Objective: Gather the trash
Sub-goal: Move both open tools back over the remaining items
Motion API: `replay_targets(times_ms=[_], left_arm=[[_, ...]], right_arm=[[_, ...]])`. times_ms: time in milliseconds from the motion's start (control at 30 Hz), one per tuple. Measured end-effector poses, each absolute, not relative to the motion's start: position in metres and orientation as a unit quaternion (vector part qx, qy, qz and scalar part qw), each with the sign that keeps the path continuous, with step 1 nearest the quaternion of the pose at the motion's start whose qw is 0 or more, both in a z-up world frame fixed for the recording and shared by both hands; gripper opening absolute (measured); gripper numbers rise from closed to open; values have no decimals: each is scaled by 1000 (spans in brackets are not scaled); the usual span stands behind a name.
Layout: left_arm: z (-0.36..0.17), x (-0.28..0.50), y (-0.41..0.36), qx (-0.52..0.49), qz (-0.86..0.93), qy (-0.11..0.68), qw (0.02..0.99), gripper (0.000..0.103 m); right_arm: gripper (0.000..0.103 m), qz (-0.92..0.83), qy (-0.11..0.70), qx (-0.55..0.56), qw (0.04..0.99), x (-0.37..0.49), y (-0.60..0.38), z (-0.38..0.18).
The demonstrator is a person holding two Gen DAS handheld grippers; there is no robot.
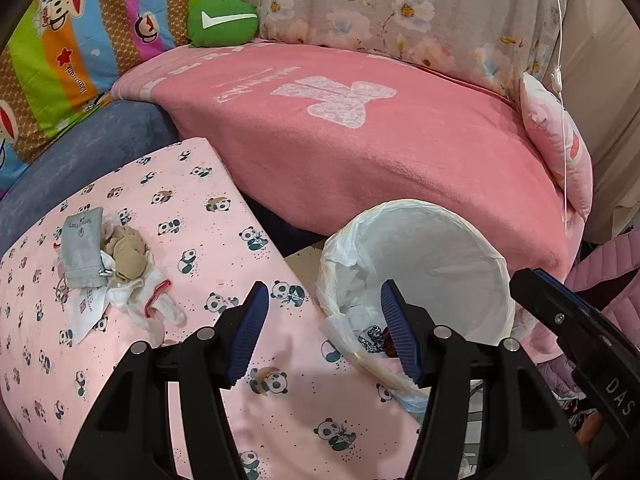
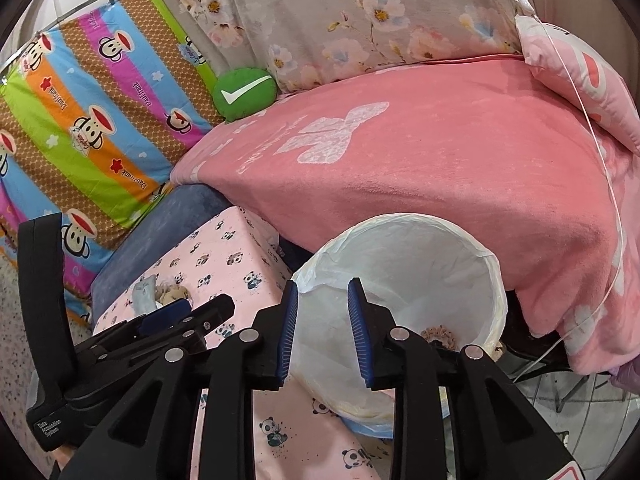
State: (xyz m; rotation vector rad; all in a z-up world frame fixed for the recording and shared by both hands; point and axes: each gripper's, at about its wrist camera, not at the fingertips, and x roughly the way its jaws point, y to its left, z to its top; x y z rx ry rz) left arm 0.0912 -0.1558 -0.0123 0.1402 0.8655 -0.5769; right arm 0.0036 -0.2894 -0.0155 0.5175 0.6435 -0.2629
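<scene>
A pile of trash [image 1: 108, 268] lies on the pink panda-print sheet [image 1: 208, 208]: a grey packet, a beige crumpled wad and white wrappers. It also shows in the right wrist view [image 2: 160, 294], partly hidden. A bin lined with a white bag [image 1: 432, 256] stands beside the sheet, with some scraps at its bottom [image 1: 376, 340]. My left gripper [image 1: 324, 332] is open and empty, over the sheet's edge by the bin. My right gripper [image 2: 322, 328] is open and empty, at the bin's near rim [image 2: 400, 280].
A pink blanket [image 1: 360, 152] covers the bed behind the bin. A green check-mark cushion [image 1: 224, 20], a striped cartoon quilt [image 1: 60, 48] and a floral cover [image 1: 400, 8] lie behind. A blue cushion [image 1: 80, 160] borders the sheet. A thin white cord [image 2: 600, 152] hangs at right.
</scene>
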Motion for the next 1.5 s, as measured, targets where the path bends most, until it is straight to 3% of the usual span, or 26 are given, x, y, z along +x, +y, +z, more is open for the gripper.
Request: replay_targets(times_ms=[967,1067,1167,1267,1500], left_arm=[[-31,126,-11,-16,-174,439,881,56],[-36,133,6,-19,-158,441,883,61],[-42,142,25,-22,-139,443,885,66],[-48,152,42,-26,-121,447,886,70],[-56,181,70,-31,-94,452,887,72]], right_arm=[[29,-40,363,181,913,64,-164,-15],[29,-34,371,175,911,73,-151,-19],[38,-27,378,172,909,83,-140,-25],[39,-18,386,170,907,95,-131,-32],[41,5,404,163,900,135,-108,-51]])
